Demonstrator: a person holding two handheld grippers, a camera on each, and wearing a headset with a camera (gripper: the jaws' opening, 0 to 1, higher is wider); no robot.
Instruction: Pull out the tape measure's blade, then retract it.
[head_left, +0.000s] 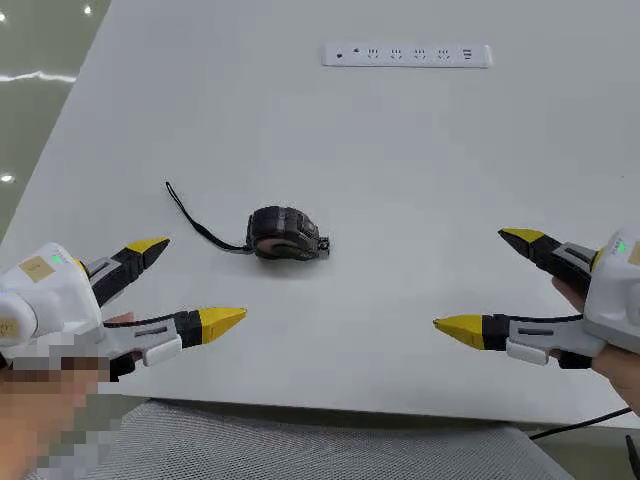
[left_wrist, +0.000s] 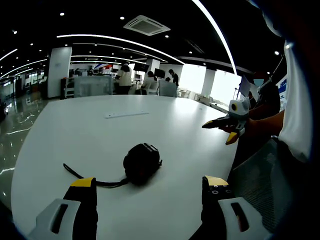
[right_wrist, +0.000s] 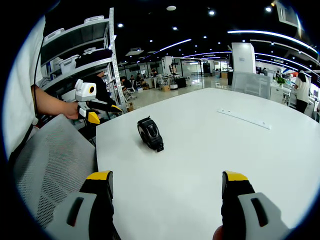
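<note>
Nothing of the task looks begun. The tape measure (head_left: 287, 234) lies near the middle of the white tabletop (head_left: 400, 140) with its blade wound in and its wrist strap (head_left: 200, 228) trailing toward the left gripper (head_left: 197, 280). That gripper and the right gripper (head_left: 478, 280) hover on either side, apart from it, jaws spread wide and holding nothing. Both the pull-out and the retraction are yet to do.

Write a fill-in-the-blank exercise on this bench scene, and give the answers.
1. The black tape measure lies on the white table, touched by ____ gripper.
2. The left gripper and the right gripper both have their jaws ____.
3. Their tips are coloured ____.
Missing words: neither; open; yellow.
</note>
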